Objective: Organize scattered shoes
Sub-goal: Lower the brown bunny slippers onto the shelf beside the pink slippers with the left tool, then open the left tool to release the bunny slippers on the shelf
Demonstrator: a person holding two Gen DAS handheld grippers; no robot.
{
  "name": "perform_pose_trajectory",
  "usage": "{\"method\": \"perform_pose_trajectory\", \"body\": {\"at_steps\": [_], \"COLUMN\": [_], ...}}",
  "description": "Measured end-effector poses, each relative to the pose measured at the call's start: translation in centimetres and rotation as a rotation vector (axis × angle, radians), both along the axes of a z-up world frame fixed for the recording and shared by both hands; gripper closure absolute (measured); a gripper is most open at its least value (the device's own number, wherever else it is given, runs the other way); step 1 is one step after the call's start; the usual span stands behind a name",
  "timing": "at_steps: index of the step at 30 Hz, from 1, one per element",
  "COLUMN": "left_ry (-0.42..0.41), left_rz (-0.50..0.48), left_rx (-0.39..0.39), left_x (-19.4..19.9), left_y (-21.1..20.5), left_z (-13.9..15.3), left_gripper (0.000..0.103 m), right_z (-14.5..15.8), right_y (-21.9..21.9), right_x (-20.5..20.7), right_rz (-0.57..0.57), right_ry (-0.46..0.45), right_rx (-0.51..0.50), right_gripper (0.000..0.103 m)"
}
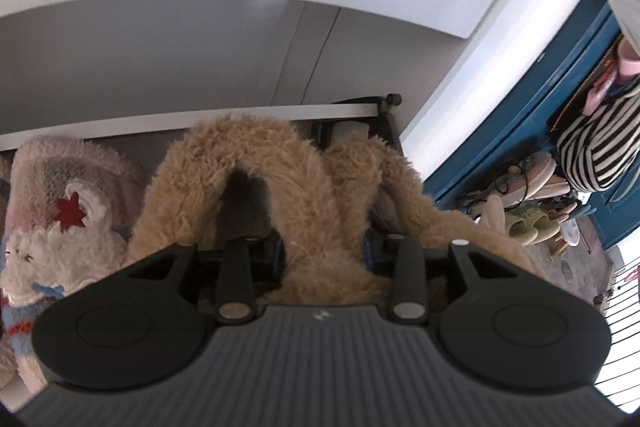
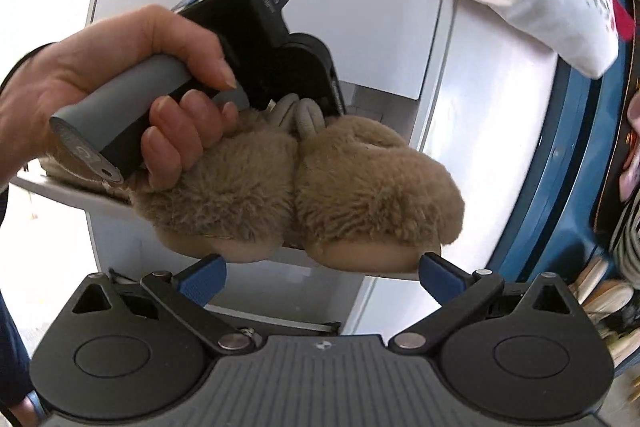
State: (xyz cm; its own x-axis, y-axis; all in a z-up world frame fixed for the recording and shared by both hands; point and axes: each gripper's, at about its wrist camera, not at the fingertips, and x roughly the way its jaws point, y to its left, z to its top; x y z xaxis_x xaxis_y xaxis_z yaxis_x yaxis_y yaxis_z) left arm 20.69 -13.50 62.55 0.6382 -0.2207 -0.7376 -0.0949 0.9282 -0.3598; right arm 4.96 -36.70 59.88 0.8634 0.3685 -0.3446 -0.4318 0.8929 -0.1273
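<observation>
Fuzzy tan pile fills the space between the left tool's (image 1: 324, 247) blue pads, which sit on either side of the adjoining inner edges of the slipper pair (image 1: 280, 179); whether the pads press or have let go I cannot tell, as the fur hides them. Seen from the right wrist, this tool (image 2: 280, 27) comes down onto the heels, near the grey elastic heel straps (image 2: 300, 115), with a hand (image 2: 132, 83) wrapped round its grey grip and its lower fingers brushing the fur. Both slippers rest side by side on a white shelf (image 2: 80, 195) in the cabinet, toes overhanging the front edge. A pink-and-white plush slipper (image 1: 60, 211) lies just beside them on the left.

To finish this step well, I judge the pair should be nudged further back so the soles sit fully on the shelf, heels level, before the tool lifts straight out; soft pile can snag the pads and drag a slipper off.

The right tool (image 2: 322, 271) is released, empty, its jaws spread wide just before the toes, tilted slightly downward. More shoes (image 1: 532, 199) lie on the floor by a blue door (image 1: 520, 131).
</observation>
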Motion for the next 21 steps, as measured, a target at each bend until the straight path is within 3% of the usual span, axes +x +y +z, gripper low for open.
{"method": "perform_pose_trajectory", "body": {"at_steps": [3,8,16,17,19,20,21], "left_ry": [0.017,0.032,0.026,0.029,0.007,-0.021,-0.055], "left_rz": [0.006,0.030,-0.015,-0.035,-0.048,-0.054,-0.067], "left_rx": [0.002,0.014,0.053,0.065,0.080,0.084,0.088], "left_x": [0.8,2.1,2.9,3.0,2.6,2.3,1.9], "left_y": [0.0,0.3,0.2,0.1,0.2,0.3,0.4], "left_z": [-0.3,-0.9,-0.9,-0.7,-0.1,0.2,0.7], "left_gripper": [0.068,0.066,0.057,0.052,0.030,0.007,0.000], "right_z": [-0.3,-0.5,-0.2,-0.3,-0.5,-0.6,-0.7], "right_y": [-0.2,1.6,3.1,3.0,2.9,2.8,2.7], "right_x": [0.4,1.2,1.7,1.8,1.9,1.9,1.8], "right_rz": [0.012,0.022,0.040,0.038,0.035,0.032,0.026], "right_ry": [0.010,0.010,0.005,0.008,0.009,0.005,0.002], "right_rx": [0.025,-0.057,-0.065,-0.058,-0.040,-0.027,-0.006], "right_gripper": [0.000,0.000,0.000,0.000,0.000,0.000,0.000]}}
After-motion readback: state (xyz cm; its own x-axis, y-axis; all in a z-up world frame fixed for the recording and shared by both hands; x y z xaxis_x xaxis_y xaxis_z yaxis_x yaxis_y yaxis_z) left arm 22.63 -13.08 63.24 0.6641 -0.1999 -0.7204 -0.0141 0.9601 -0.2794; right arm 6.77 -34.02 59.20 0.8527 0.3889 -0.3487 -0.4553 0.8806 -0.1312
